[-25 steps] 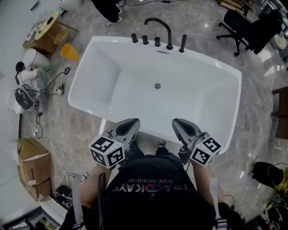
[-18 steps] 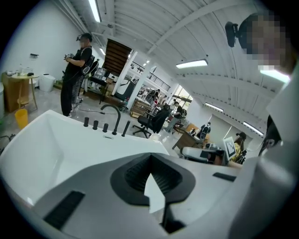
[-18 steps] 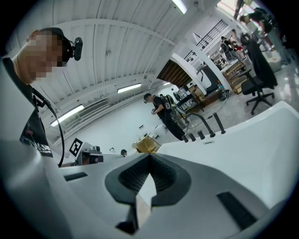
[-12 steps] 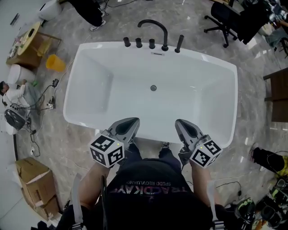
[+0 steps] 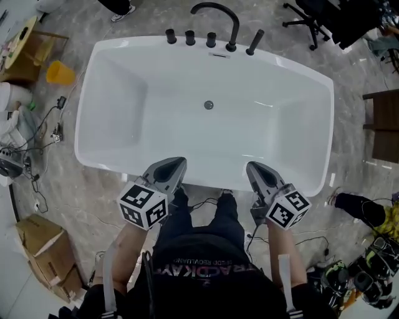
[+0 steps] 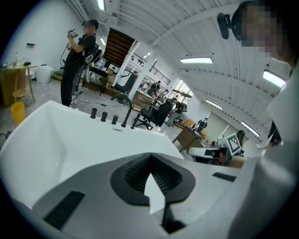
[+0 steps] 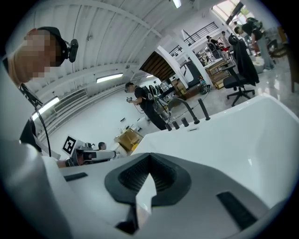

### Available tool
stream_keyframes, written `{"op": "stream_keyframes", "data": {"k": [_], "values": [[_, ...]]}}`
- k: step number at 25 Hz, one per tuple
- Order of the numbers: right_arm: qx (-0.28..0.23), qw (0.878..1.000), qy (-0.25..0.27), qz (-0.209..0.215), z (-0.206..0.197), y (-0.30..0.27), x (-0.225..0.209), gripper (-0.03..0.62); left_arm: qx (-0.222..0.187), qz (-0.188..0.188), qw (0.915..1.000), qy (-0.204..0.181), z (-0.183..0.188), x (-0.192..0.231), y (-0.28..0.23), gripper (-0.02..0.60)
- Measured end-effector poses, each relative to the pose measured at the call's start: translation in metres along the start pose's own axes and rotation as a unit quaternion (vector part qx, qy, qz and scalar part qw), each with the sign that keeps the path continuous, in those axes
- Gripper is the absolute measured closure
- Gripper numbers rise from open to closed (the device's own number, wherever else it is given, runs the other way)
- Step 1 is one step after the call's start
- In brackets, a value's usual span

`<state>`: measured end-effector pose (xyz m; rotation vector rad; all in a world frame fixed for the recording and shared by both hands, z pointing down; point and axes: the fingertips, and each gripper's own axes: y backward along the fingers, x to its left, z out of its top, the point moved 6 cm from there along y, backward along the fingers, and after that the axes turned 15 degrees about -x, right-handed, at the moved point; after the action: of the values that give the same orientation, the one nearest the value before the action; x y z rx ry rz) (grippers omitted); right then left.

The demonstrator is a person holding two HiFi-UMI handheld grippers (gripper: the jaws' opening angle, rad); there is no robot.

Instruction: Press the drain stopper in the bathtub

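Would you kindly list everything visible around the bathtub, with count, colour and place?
bathtub: one, white, centre.
drain stopper: one, grey, middle of tub bottom.
faucet: one, black, arched, far rim.
knobs: three, black, beside faucet.
bucket: one, yellow, floor beyond the tub's left end.
cardboard box: one, brown, floor, near left.
office chair: one, black, far right.
left gripper: grey, jaws together, empty, over near rim.
right gripper: grey, jaws together, empty, over near rim.

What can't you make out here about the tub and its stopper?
- Drain stopper: too small in the head view to tell raised from pressed; hidden in both gripper views behind each gripper's body.
- Bathtub near rim: partly covered in the head view by the left gripper and right gripper.
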<state>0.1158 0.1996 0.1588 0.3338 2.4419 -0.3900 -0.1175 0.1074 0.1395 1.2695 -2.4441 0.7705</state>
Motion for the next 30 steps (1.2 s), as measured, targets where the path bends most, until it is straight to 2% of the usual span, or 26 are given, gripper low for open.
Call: {"op": "stream_keyframes", "data": {"k": [9,16,22,27,30], "values": [[0.007,1.0,0.017,0.001,-0.004,-0.023,-0.023,0.582,0.009,0.011,0.9998,-0.012,-0.016,0.03,-0.027,0.577],[0.048,0.998,0.047,0.008,-0.019,-0.052,-0.059,0.582,0.019,0.008,0.9987,-0.046,-0.037,0.061,-0.053,0.577],[0.065,0.993,0.092,0.018,-0.042,-0.095,-0.091,0.582,0.028,0.004,0.9981,-0.055,-0.072,0.094,-0.077,0.577],[0.085,0.99,0.108,0.019,-0.074,-0.141,-0.128,0.582,0.052,-0.011,0.9946,-0.09,-0.111,0.121,-0.096,0.577],[0.103,0.986,0.127,0.02,-0.095,-0.172,-0.15,0.582,0.06,-0.022,0.9931,-0.098,-0.133,0.133,-0.103,0.577]]}}
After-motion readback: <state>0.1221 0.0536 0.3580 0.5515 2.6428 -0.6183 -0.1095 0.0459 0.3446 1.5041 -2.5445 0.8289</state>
